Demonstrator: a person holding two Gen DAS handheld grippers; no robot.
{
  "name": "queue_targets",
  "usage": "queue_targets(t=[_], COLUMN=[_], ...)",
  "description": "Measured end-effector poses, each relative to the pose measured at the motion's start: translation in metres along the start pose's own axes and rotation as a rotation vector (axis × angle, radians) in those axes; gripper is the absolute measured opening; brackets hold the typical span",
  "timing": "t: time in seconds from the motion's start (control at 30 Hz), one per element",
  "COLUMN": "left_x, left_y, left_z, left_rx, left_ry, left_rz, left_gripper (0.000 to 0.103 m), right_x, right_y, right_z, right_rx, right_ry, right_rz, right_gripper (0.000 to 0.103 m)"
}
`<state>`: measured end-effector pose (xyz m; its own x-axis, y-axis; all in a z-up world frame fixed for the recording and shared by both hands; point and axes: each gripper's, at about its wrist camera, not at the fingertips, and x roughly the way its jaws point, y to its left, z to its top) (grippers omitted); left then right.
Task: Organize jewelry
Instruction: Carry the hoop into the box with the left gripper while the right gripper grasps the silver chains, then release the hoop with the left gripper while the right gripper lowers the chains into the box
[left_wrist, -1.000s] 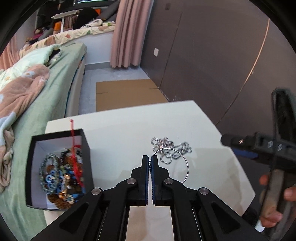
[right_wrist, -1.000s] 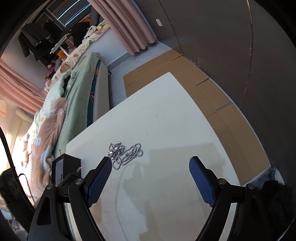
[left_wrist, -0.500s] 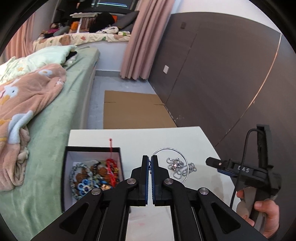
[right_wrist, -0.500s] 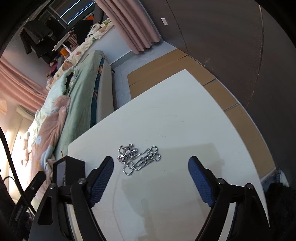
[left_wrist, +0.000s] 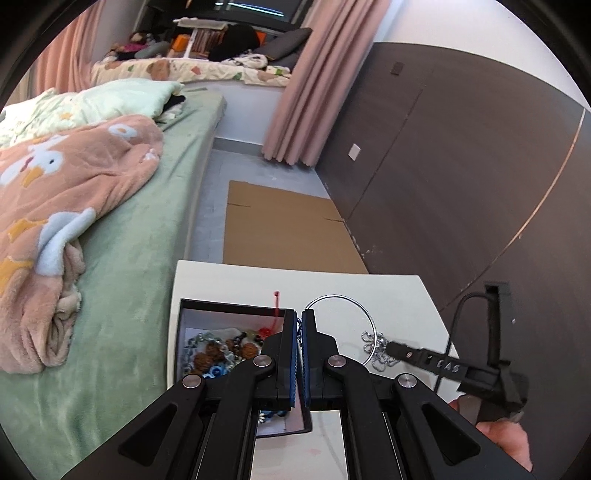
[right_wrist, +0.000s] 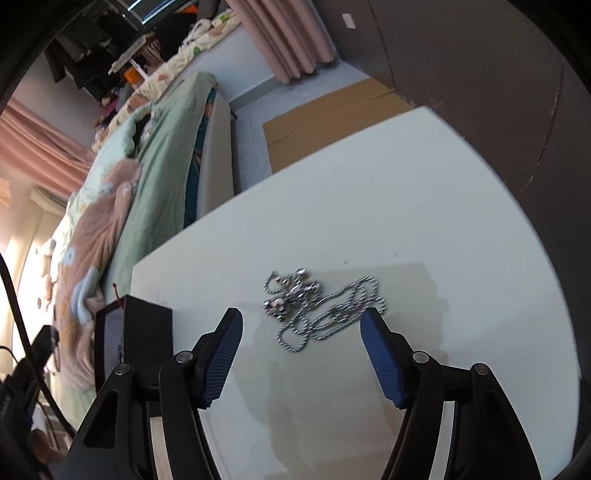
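My left gripper (left_wrist: 300, 318) is shut on a thin silver hoop (left_wrist: 333, 295), which sticks up and to the right from its tips. It hovers at the right wall of a black box (left_wrist: 236, 307) with a white inside that holds several bead bracelets (left_wrist: 214, 354) and a red cord. A silver ball chain (right_wrist: 321, 302) lies bunched on the white table (right_wrist: 406, 203). My right gripper (right_wrist: 301, 325) points down at it. Its jaws are closing, with the chain just ahead of and between the blue pads (right_wrist: 221, 354), untouched.
The black box (right_wrist: 147, 332) stands at the table's left edge, beside a bed with green and pink blankets (left_wrist: 74, 221). Flat cardboard (left_wrist: 288, 229) lies on the floor beyond the table. A dark wall panel (left_wrist: 461, 184) runs along the right. A hand (left_wrist: 502, 435) holds the right gripper.
The left gripper has carried the hoop left from above the chain to the box's right wall. The right gripper has come closer to the chain and its jaws have narrowed.
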<state>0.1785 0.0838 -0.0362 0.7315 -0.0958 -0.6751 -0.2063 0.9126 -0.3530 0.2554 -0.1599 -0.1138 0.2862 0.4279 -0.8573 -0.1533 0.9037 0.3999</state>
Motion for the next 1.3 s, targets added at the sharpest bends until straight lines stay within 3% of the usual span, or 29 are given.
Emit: queue_targets(t=[0.1,0.4,0.5,0.6,0.63,0.7,0.8,1.07,1.2,1.23,1.3], left_x=[0.000,-0.001,-0.001,0.002,0.004,0.007,0.008,0.014,0.021,0.023,0.024], left_y=[0.005,0.016,0.022,0.026,0.026,0.027,0.025,0.022,0.024,0.026,0.029], left_z=[0.000,0.000,0.001,0.000,-0.001,-0.003,-0.005,-0.007,-0.009,-0.009,-0.009], left_rx=[-0.012,-0.032,-0.044,-0.048,-0.049,-0.051,-0.035,-0.032,-0.052,-0.057,-0.073], left_ry=[0.004,0.009,0.009,0.013,0.018,0.028,0.031,0.067,0.117,0.128,0.130], left_rz=[0.000,0.005,0.021,0.042,0.049,0.055,0.068,0.045,0.037,0.050,0.055], left_gripper=[0.002,0.002,0.002,0.002,0.002,0.002,0.002,0.002,0.003,0.007,0.028], right_x=[0.011,0.021,0.027,0.034,0.036,0.033,0.026,0.013,-0.001,-0.002,-0.007], right_y=[0.002,0.020,0.036,0.054,0.058,0.059,0.050,0.028,0.021,0.022,0.019], right_z=[-0.001,0.005,0.001,-0.005,-0.008,-0.009,-0.007,-0.005,-0.004,-0.003,-0.002], right_rx=[0.031,0.009,-0.070,-0.182,-0.210,-0.206,-0.176,-0.084,-0.049,-0.046,-0.031], right_ry=[0.038,-0.014,-0.029,-0.059,-0.071,-0.077,-0.081,-0.047,-0.070,-0.077,-0.090], right_rz=[0.005,-0.066,-0.171,-0.357,-0.384,-0.381,-0.388,-0.263,-0.210,-0.205,-0.181], right_gripper=[0.068,0.068,0.066,0.046,0.044,0.040,0.018,0.015,0.015,0.015,0.015])
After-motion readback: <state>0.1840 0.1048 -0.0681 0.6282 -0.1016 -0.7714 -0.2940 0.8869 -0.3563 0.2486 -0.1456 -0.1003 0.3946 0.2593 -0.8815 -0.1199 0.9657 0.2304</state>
